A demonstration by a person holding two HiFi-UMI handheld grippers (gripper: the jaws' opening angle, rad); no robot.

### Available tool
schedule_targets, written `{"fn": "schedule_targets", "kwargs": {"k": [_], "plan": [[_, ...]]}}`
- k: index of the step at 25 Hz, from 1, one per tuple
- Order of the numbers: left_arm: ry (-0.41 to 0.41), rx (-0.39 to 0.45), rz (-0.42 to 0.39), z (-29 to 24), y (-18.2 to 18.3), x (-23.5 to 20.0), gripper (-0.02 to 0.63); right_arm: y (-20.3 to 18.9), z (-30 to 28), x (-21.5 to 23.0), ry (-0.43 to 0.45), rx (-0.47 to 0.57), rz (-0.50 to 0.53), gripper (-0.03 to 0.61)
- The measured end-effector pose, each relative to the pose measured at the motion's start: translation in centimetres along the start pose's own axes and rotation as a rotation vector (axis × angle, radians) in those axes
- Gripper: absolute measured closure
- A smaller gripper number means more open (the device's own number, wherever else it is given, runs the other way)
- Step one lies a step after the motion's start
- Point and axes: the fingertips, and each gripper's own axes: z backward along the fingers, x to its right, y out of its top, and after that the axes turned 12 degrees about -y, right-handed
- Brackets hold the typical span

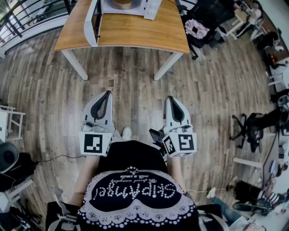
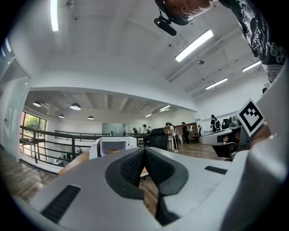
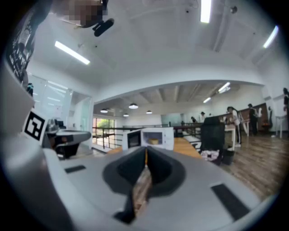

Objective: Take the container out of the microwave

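Well, both pairs of jaws are pressing together on nothing, the left gripper [image 1: 107,93] and right gripper [image 1: 170,97] hanging level at the waist, well short of the table [image 1: 135,34], likely lining up an approach. One microwave [image 1: 131,11], door swung open, is holding one container [image 1: 122,3] inside.

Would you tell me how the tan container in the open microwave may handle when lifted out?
The container looks small, round and low, so probably light and unlikely to tip. Its rounded side may slip in two jaws. Material is too distant to judge.
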Motion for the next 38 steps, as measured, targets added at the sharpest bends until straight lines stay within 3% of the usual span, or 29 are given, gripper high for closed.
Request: {"fn": "schedule_targets", "kwargs": {"k": [25,38], "plan": [[-0.02,-0.014,0.031,-0.9,-0.4,0.9,0.588,0.0,0.8,0.7,0.006,0.001,-0.018,0.541],[-0.047,-0.043,0.058,-3.6,-1.5,0.1,0.588,-1.8,-1.5,1.5,-0.007,-0.063,-0.033,0.54]]}}
